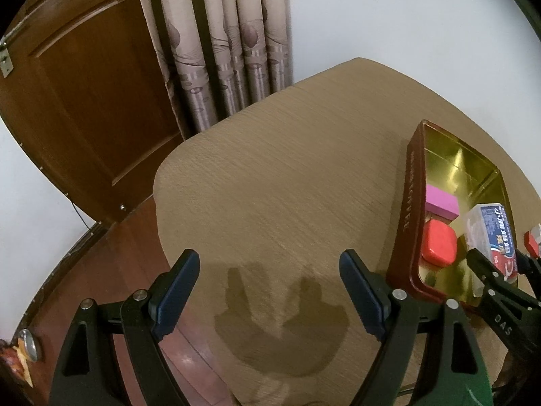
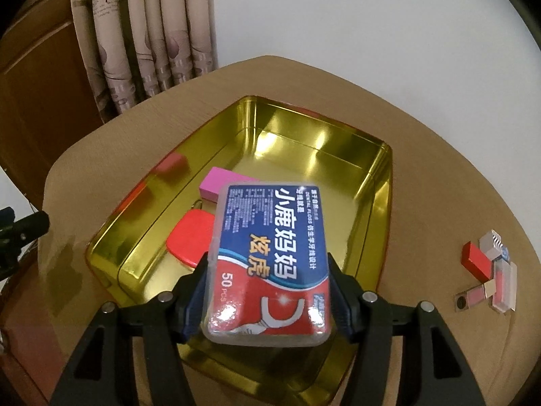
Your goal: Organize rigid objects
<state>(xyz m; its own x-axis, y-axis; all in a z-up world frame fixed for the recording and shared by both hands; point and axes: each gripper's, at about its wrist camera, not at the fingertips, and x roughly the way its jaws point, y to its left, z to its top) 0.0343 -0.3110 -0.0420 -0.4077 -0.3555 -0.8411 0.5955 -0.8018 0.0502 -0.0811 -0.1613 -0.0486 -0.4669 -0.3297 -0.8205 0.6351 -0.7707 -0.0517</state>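
A clear dental floss box (image 2: 270, 260) with a blue and red label is clamped by its long sides in my right gripper (image 2: 267, 270), tilted above the near part of an open gold tin (image 2: 382, 182). In the tin lie a pink block (image 2: 219, 182) and a flat red rounded piece (image 2: 191, 240). In the left wrist view the tin (image 1: 405, 209) has a dark red outer wall, and the floss box (image 1: 490, 233) hangs over it in the right gripper (image 1: 500, 270). To the tin's left, my left gripper (image 1: 268, 260) stands open over bare table.
Several small pieces lie on the table right of the tin, among them a red block (image 2: 475, 260) and clear little cases (image 2: 503, 287). The table (image 1: 270, 169) has rounded corners. A wooden door (image 1: 84, 101) and a curtain (image 1: 230, 50) stand beyond its far left edge.
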